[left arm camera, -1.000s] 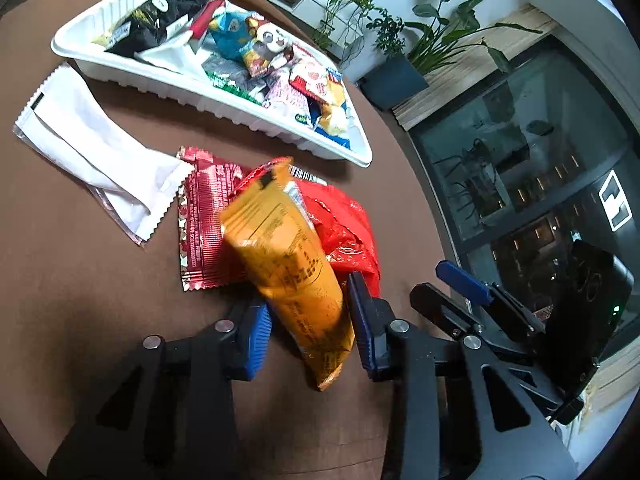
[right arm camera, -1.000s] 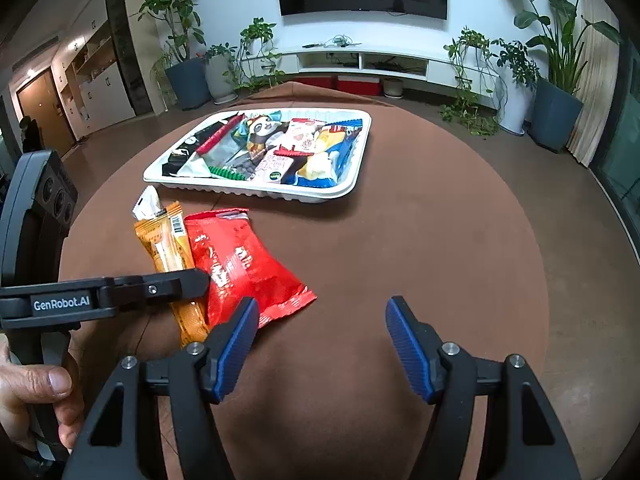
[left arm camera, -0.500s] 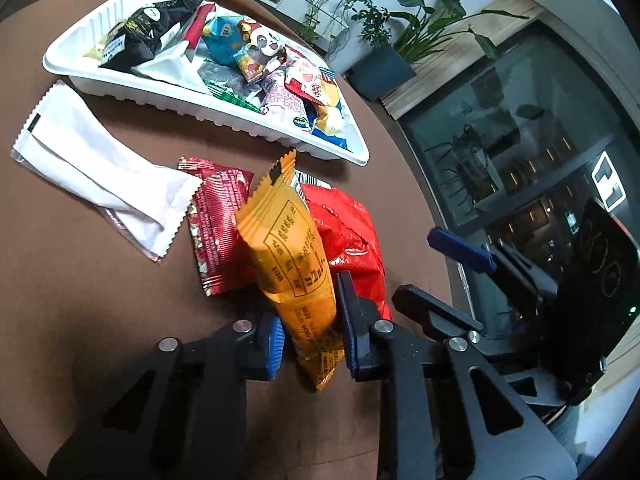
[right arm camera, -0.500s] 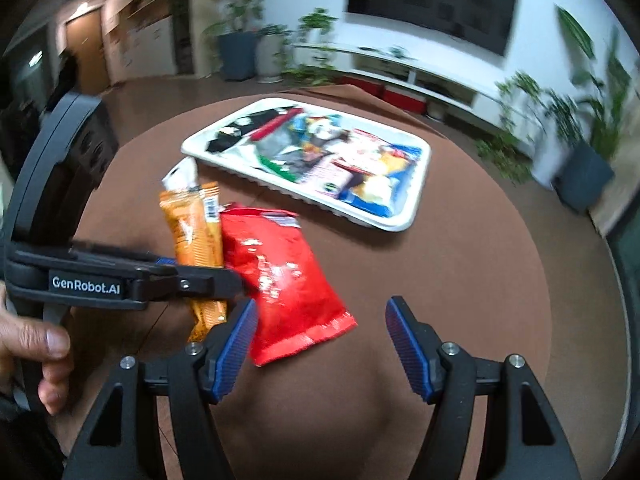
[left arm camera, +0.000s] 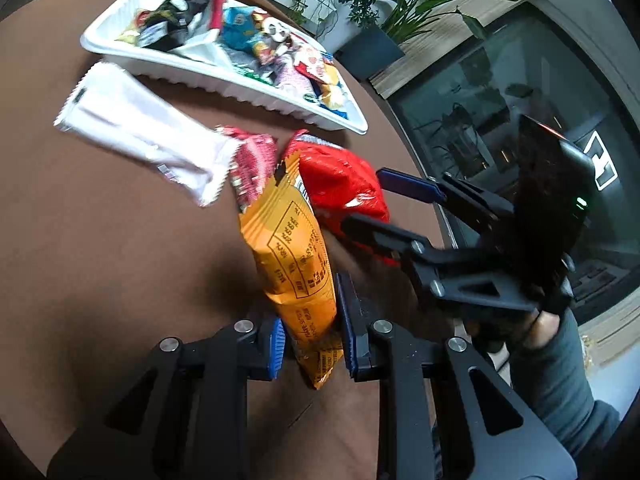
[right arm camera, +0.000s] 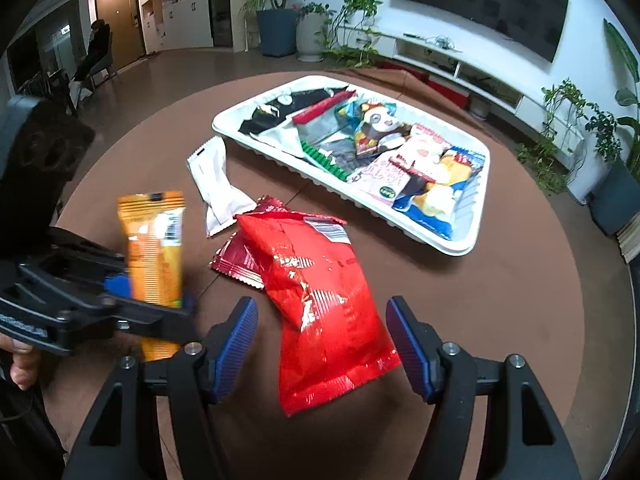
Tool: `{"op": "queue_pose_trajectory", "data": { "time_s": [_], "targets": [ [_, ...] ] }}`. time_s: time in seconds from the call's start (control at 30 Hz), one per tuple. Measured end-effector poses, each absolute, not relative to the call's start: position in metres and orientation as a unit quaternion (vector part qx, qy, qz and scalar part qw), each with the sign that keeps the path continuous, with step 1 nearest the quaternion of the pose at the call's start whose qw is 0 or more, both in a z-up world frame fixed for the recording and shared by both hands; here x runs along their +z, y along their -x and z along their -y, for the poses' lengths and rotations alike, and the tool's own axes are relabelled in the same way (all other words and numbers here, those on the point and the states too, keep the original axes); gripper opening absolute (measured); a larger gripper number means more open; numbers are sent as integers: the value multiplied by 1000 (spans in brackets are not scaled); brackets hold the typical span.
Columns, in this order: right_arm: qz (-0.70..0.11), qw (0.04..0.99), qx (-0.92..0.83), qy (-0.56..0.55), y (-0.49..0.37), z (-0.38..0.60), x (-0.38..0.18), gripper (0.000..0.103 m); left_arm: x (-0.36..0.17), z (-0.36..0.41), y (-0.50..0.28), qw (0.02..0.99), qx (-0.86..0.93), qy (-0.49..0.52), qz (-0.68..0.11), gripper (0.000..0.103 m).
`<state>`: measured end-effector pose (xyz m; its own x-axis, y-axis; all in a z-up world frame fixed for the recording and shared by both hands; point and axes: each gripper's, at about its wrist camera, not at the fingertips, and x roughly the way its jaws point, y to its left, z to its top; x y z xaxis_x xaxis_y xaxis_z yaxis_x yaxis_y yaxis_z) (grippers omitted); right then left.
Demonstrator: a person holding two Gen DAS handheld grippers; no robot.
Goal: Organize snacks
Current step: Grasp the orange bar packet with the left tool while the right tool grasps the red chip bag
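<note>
Tray (right arm camera: 460, 246), upper right, already holds many snacks. We clamp the orange pack (left arm camera: 294, 256) in our left gripper (left arm camera: 310, 340); our right gripper (right arm camera: 322, 344) gapes empty over the red bag (right arm camera: 324, 300); white pack (right arm camera: 218, 184) waits.

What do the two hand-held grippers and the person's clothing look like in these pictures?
Both the left gripper and the right gripper have matte black angular frames with silver bolts. Their jaws carry ribbed blue pads. The right gripper's bulky black housing shows a small green light. The person wears a grey-blue sleeve.
</note>
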<state>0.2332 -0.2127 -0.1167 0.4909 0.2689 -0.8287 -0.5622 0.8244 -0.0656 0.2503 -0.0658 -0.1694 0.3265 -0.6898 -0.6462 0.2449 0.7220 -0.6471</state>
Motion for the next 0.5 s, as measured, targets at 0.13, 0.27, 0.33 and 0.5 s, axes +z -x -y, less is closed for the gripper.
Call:
{"op": "queue_pose_trajectory", "data": {
  "time_s": [0.13, 0.27, 0.33, 0.5],
  "targets": [
    [-461, 836, 247, 164, -243, 207, -125, 69, -167, 57, -245, 779, -305, 215, -504, 21],
    [-484, 823, 252, 160, -250, 202, -133, 61, -167, 49, -241, 777, -306, 216, -507, 21],
    [-492, 818, 255, 155, -250, 201, -135, 56, -168, 48, -241, 775, -307, 215, -509, 21],
    [-498, 819, 253, 129, -248, 203, -133, 47, -168, 47, -242, 774, -309, 213, -510, 21]
  ]
}}
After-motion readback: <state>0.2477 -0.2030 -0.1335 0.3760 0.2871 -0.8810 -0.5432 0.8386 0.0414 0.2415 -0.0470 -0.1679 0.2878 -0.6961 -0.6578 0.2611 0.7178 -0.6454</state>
